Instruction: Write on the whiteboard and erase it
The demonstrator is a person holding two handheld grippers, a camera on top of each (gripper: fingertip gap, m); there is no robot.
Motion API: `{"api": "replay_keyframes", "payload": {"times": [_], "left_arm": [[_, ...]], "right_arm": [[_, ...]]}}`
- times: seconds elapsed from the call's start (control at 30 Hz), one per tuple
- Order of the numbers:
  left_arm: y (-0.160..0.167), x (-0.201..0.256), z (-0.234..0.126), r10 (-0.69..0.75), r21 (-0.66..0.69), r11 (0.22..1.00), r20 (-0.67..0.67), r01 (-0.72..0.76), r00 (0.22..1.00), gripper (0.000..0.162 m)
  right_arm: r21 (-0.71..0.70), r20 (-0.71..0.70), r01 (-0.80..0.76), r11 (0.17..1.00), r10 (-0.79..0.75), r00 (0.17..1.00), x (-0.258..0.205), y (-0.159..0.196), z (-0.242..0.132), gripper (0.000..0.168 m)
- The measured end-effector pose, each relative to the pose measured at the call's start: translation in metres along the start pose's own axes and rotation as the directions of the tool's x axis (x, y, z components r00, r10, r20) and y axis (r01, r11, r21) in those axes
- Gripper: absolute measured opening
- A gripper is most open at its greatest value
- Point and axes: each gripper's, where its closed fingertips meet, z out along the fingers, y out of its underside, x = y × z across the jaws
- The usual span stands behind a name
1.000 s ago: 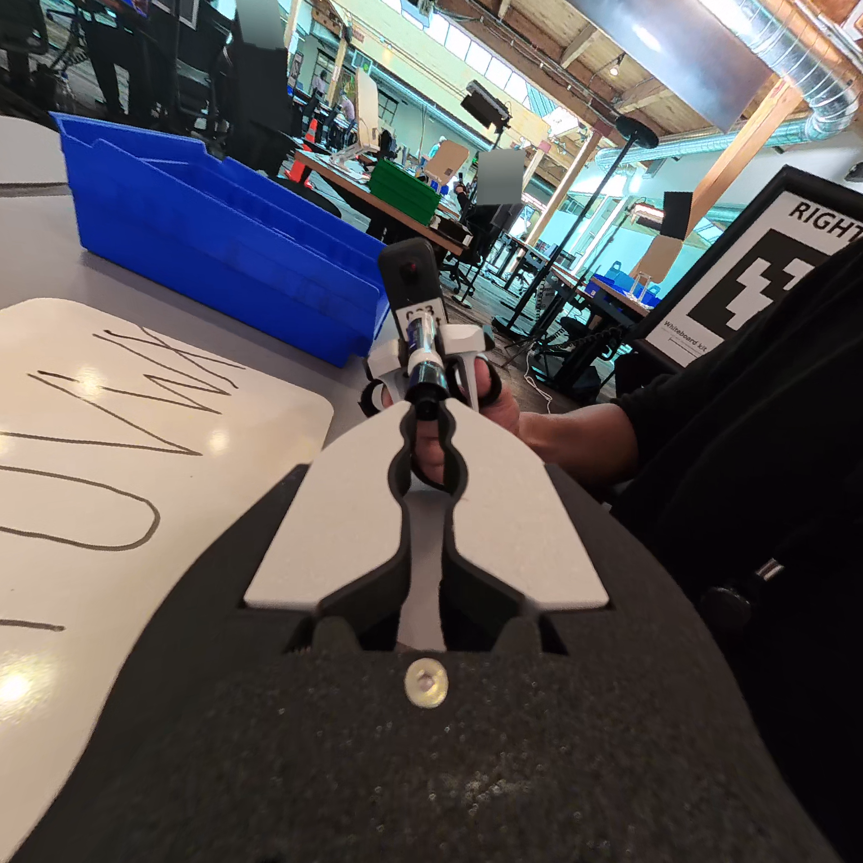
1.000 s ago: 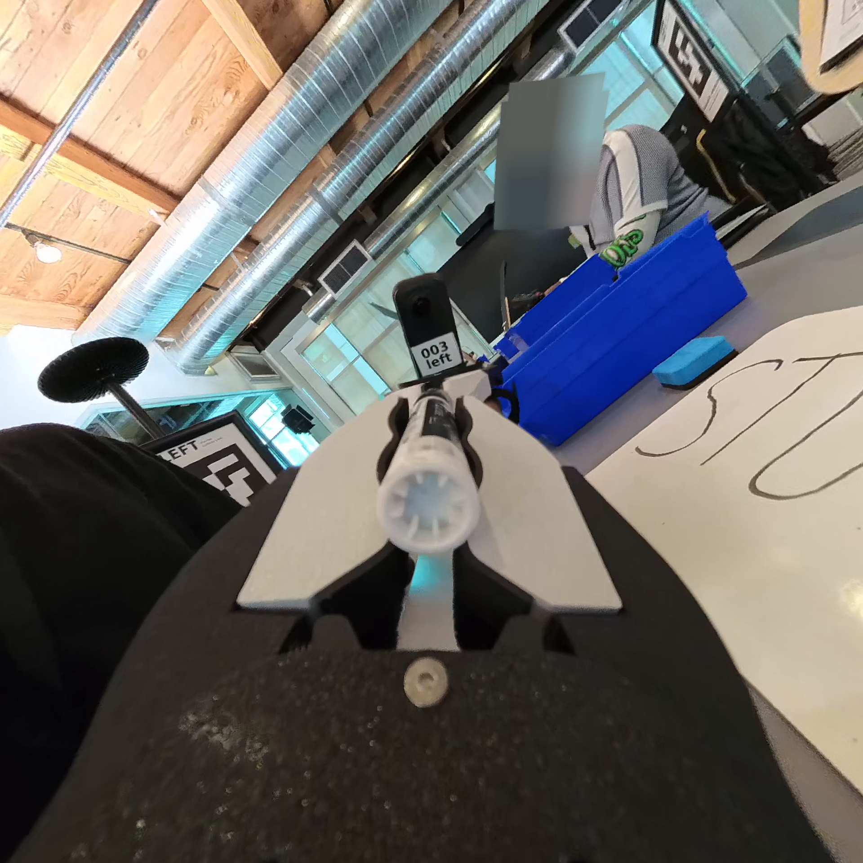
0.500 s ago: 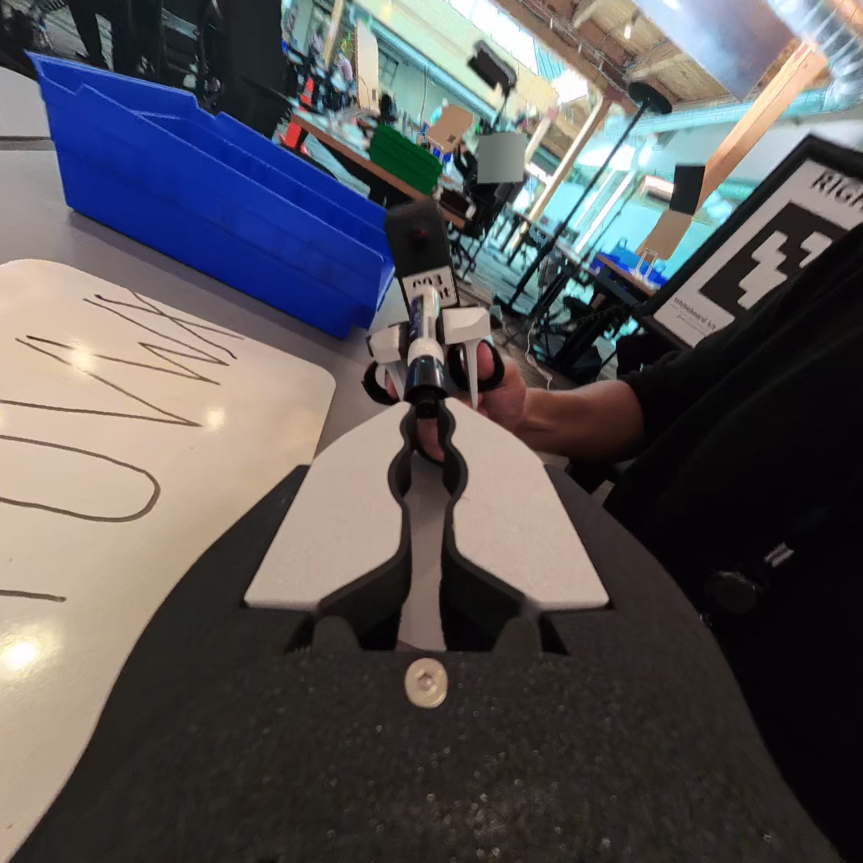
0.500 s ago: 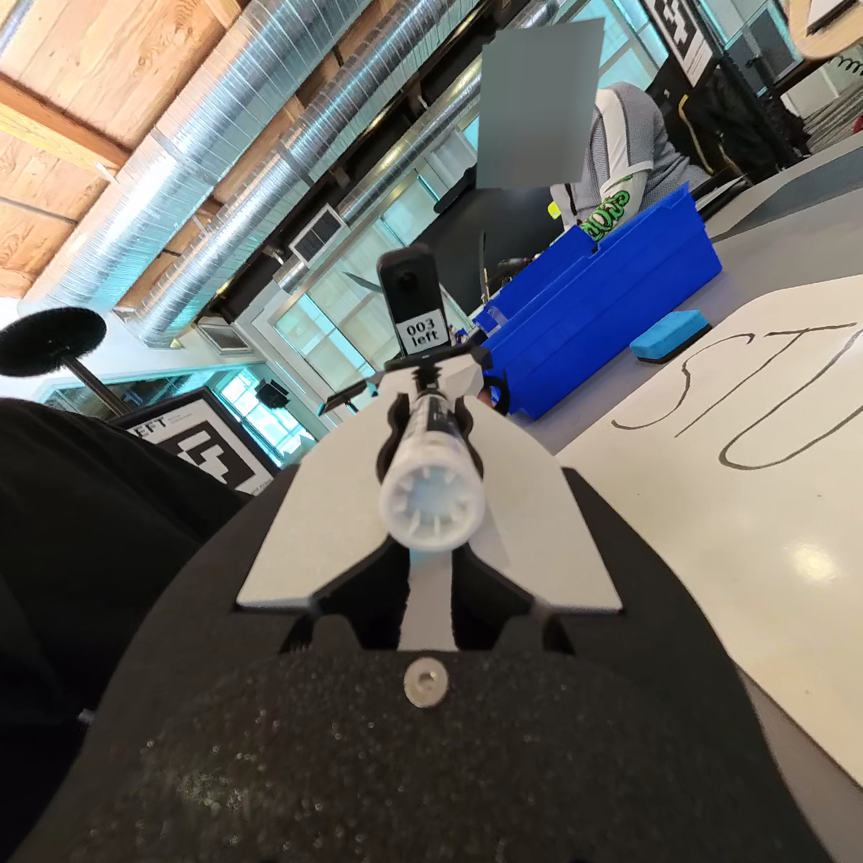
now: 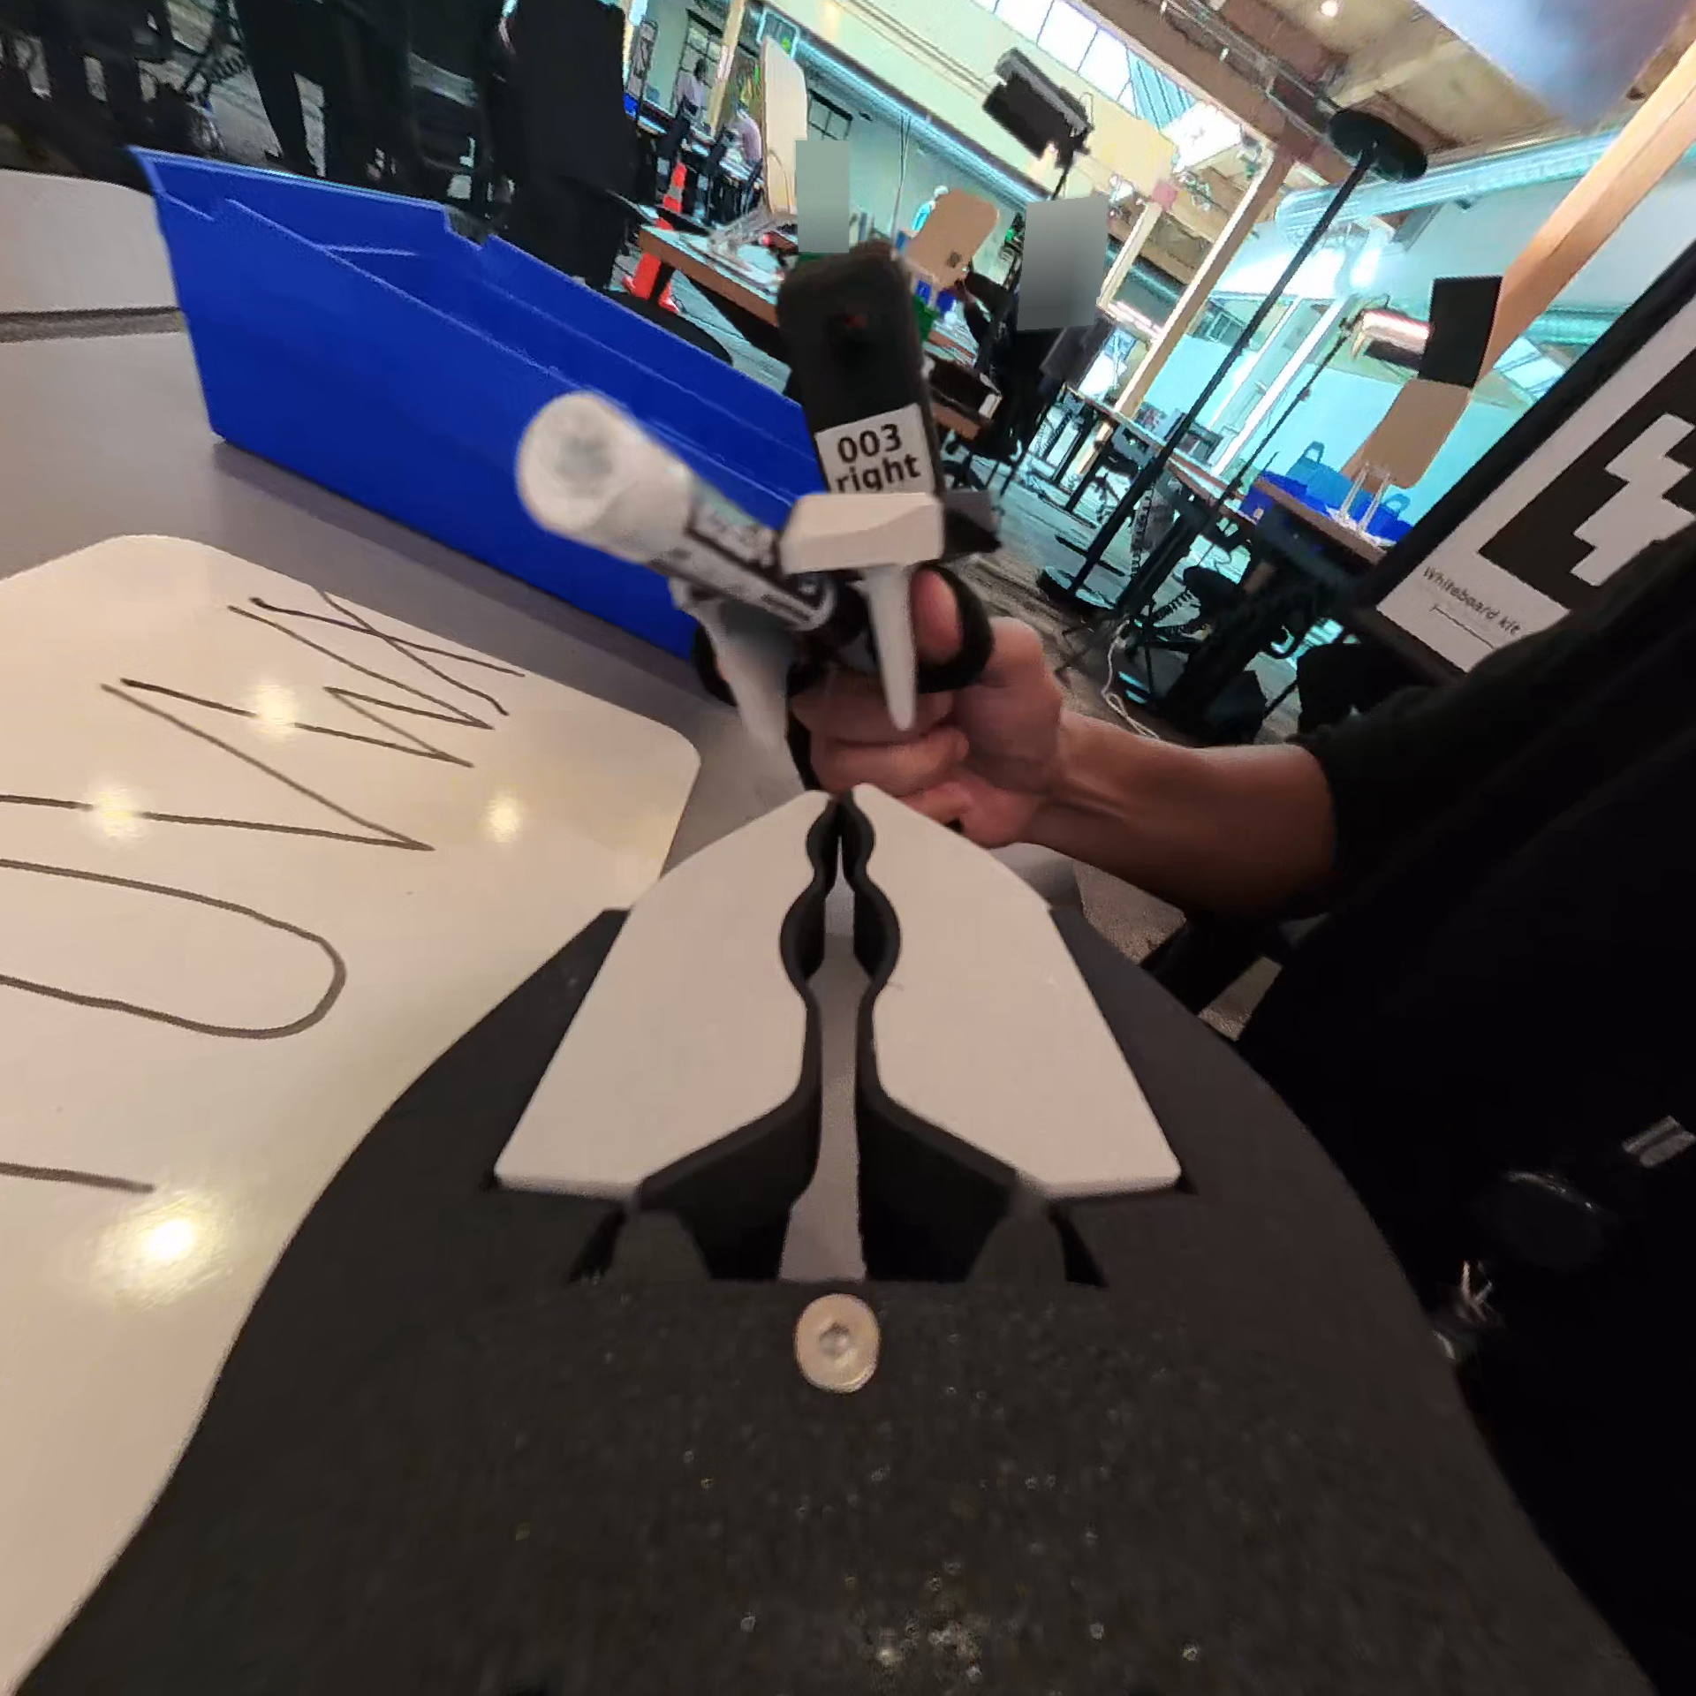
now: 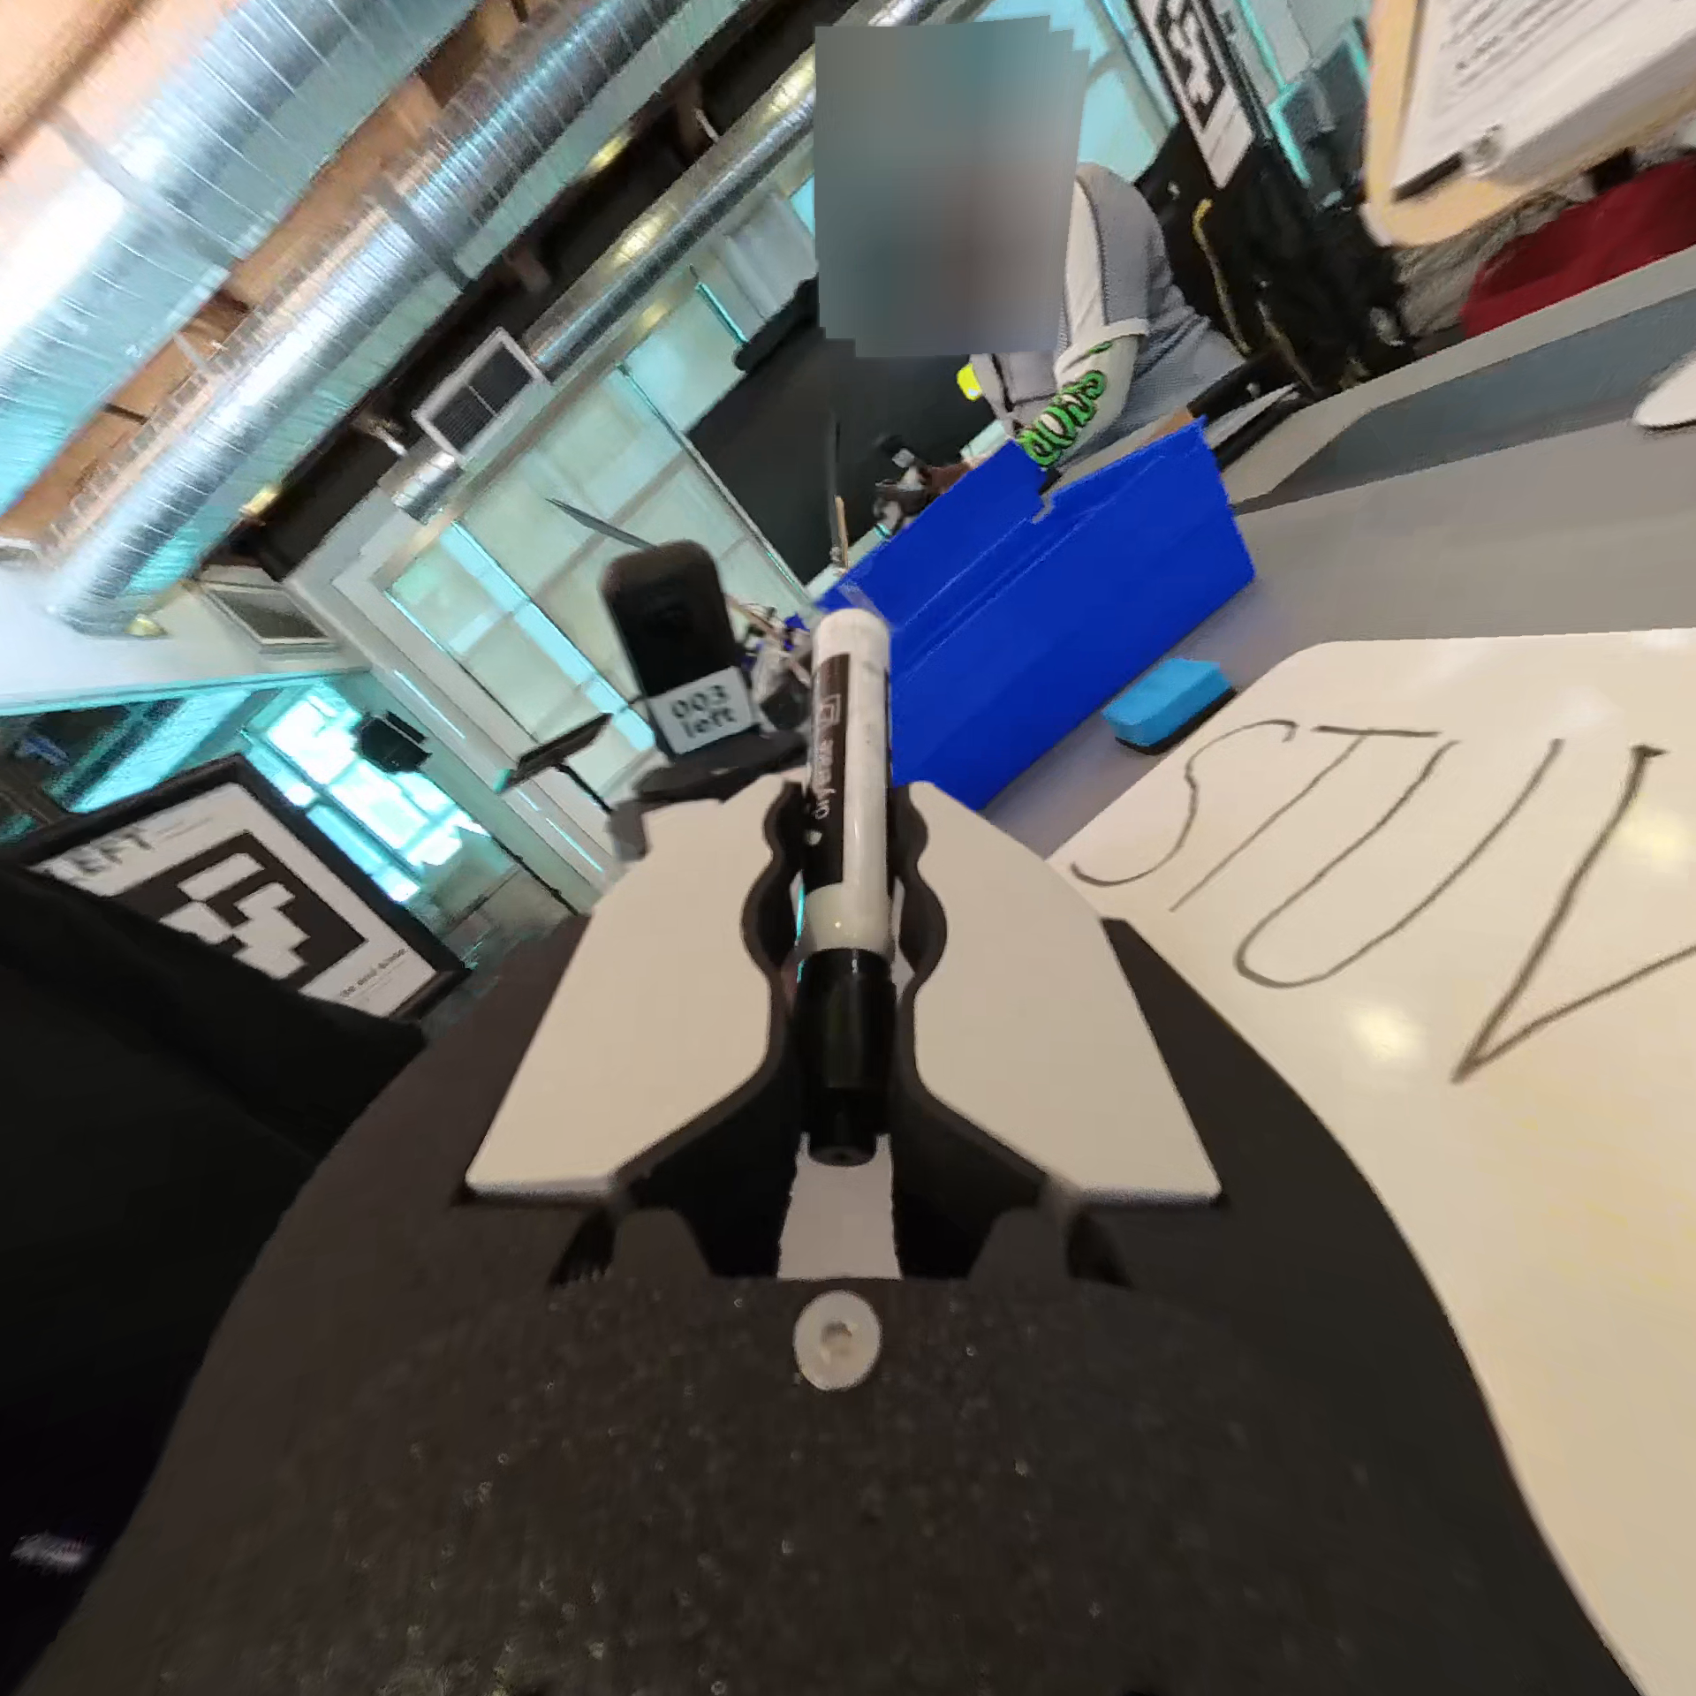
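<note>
Whiteboard first: the flat white glossy whiteboard (image 5: 229,918) lies on the grey tabletop (image 5: 83,440) and already carries several large black marker strokes, so the writing half of the job looks done or close to it, while nothing on it appears wiped, so I judge the erasing still ahead. Behind it sits the long blue plastic bin (image 6: 1055,615), and between bin and board rests the small blue foam eraser with a dark base (image 6: 1166,702), untouched and just beside the board's edge. The right gripper (image 6: 849,881), black-bodied with pale grey finger plates, is pinching the white-and-black dry-erase marker (image 6: 844,826) around its barrel; the black cap looks fitted, the capped end pointing back toward the camera and the white tail tilted up and away. Seen from the left wrist view, that marker (image 5: 642,514) is held above the table edge, clear of the board. The left gripper (image 5: 844,826) has its plates pressed together with nothing between them. As I read it, the marker must be set down, perhaps in the bin, and the eraser picked up next.
</note>
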Motion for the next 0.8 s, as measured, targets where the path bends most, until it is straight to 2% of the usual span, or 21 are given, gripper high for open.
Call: {"api": "replay_keyframes", "payload": {"times": [0.1, 0.2, 0.27, 0.3, 0.37, 0.43, 0.47, 0.57, 0.67, 0.8], "left_arm": [[-0.006, 0.003, -0.01, -0.003, 0.048, 0.999, 0.009, 0.002, 1.0, 0.006], [-0.008, -0.014, -0.028, -0.064, 0.122, 0.991, 0.106, 0.051, 0.992, 0.024], [-0.007, -0.027, -0.042, -0.108, 0.181, 0.981, 0.202, 0.071, 0.973, 0.032], [-0.002, -0.032, -0.048, -0.113, 0.186, 0.98, 0.25, 0.067, 0.962, 0.04], [0.005, -0.043, -0.057, -0.101, 0.182, 0.983, 0.366, 0.035, 0.925, 0.045], [0.006, -0.04, -0.057, -0.083, 0.168, 0.985, 0.353, 0.024, 0.932, 0.044], [0.002, -0.037, -0.057, -0.101, 0.194, 0.98, 0.324, 0.038, 0.941, 0.046], [-0.014, -0.019, -0.06, -0.192, 0.316, 0.937, 0.117, 0.147, 0.974, 0.044], [-0.02, 0.0, -0.06, -0.208, 0.329, 0.92, -0.048, 0.212, 0.977, 0.044], [-0.026, 0.013, -0.059, -0.214, 0.347, 0.901, -0.169, 0.261, 0.962, 0.043]], "right_arm": [[-0.04, -0.053, 0.055, 0.998, -0.057, 0.997, 0.006, 0.003, -0.002, 0.018], [-0.037, -0.151, 0.1, 0.994, -0.104, 0.983, 0.015, -0.002, -0.015, 0.019], [-0.055, -0.243, 0.161, 0.986, -0.169, 0.955, 0.019, -0.004, -0.024, 0.019], [-0.063, -0.287, 0.193, 0.979, -0.203, 0.936, 0.019, -0.005, -0.028, 0.019], [-0.102, -0.364, 0.252, 0.962, -0.271, 0.891, 0.021, -0.007, -0.035, 0.018], [-0.145, -0.409, 0.288, 0.946, -0.323, 0.854, 0.023, -0.005, -0.039, 0.019], [-0.152, -0.41, 0.296, 0.943, -0.332, 0.85, 0.023, -0.003, -0.04, 0.019], [-0.156, -0.423, 0.3, 0.941, -0.338, 0.841, 0.024, 0.002, -0.044, 0.018], [-0.183, -0.422, 0.342, 0.922, -0.388, 0.82, 0.021, 0.005, -0.045, 0.019], [-0.176, -0.417, 0.344, 0.922, -0.386, 0.823, 0.02, 0.007, -0.046, 0.019]]}}
